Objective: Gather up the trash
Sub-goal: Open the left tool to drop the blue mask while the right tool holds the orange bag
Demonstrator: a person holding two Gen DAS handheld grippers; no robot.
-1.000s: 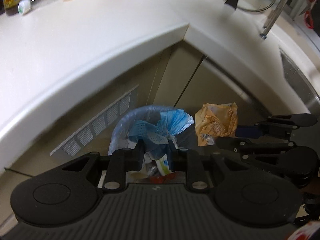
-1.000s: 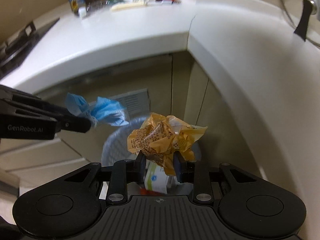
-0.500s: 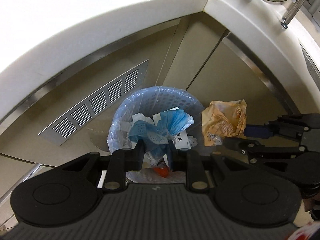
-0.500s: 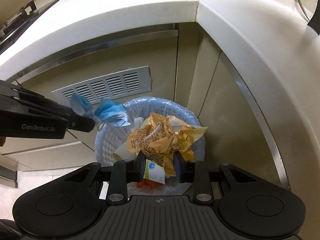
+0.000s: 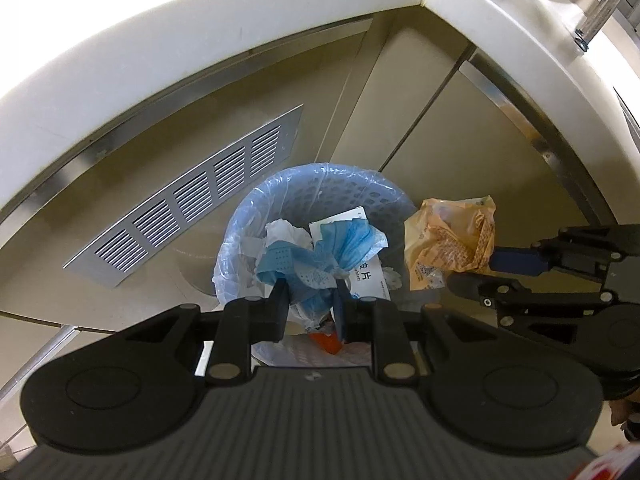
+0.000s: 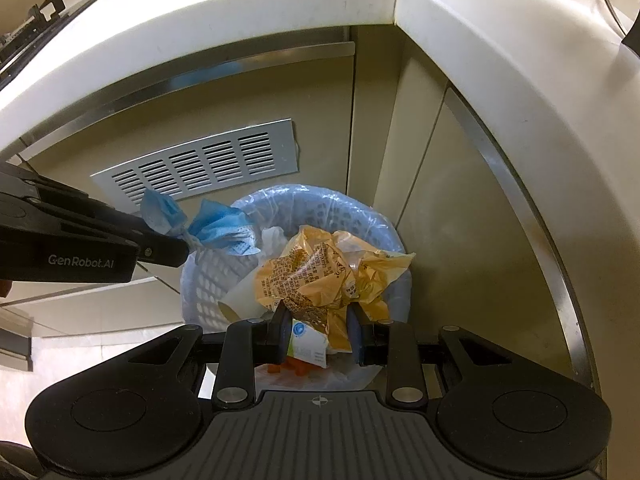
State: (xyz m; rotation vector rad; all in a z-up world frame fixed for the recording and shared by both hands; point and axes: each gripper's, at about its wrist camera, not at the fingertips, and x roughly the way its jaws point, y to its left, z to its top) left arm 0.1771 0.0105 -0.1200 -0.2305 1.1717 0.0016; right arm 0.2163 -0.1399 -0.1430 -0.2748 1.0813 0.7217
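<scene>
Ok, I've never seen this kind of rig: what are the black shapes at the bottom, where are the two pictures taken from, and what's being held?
No robot here: a person carries a two-finger tool in each hand, each with a camera looking along its fingers. The black shapes are the tools themselves. The left view shows the left tool shut on a crumpled blue face mask; the right tool is shut on a yellow wrapper. Each also shows in the other's view. Both hang above a lined blue bin already holding trash, on the floor below a white counter, beside a metal vent.

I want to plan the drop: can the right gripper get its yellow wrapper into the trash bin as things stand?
Probably yes: the right gripper holds the yellow wrapper above the open trash bin, nothing between.
</scene>
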